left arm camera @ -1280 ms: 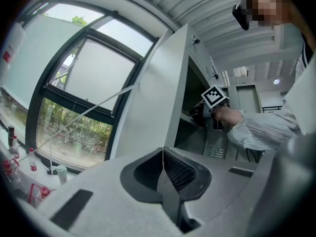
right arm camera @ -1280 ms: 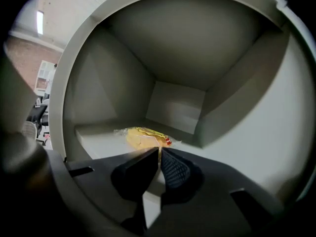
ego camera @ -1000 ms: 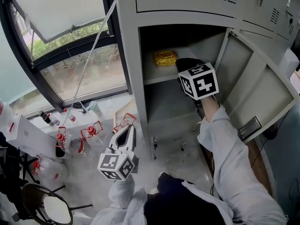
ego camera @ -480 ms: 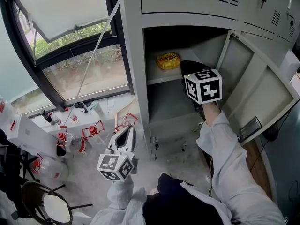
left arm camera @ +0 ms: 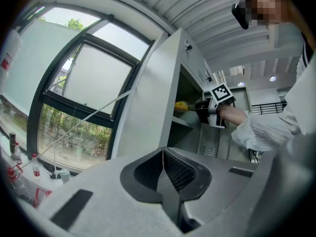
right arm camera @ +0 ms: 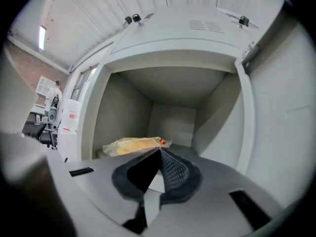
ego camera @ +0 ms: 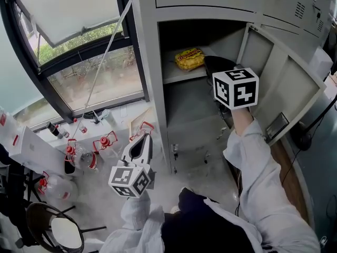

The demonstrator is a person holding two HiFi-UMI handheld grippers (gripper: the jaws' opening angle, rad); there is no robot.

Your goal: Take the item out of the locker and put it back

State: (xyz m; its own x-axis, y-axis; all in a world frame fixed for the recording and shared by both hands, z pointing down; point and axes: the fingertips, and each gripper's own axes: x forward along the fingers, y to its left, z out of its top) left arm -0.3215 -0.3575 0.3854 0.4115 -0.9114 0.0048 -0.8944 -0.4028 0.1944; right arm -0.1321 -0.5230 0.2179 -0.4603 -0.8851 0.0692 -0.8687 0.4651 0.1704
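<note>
grey locker (ego camera: 150, 88) stood open beside a window (ego camera: 100, 73); the yellow packet (ego camera: 189, 58) lay on the left half of its shelf (ego camera: 181, 77). the right gripper (ego camera: 210, 63), jaws together and empty, pointed just beside it, probably lining up. the left gripper (ego camera: 143, 141), likewise closed on nothing, hung low, unneeded.

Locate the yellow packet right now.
Head view, upper centre: the yellow packet lies on the upper locker shelf, toward its left side, just ahead of the right gripper, whose jaws are shut and empty.

Daylight floods through the window (ego camera: 79, 62) — the locker (ego camera: 195, 41) interior sits shadowed; both gripper views show fisheye-curved, dark-vignetted edges.
</note>
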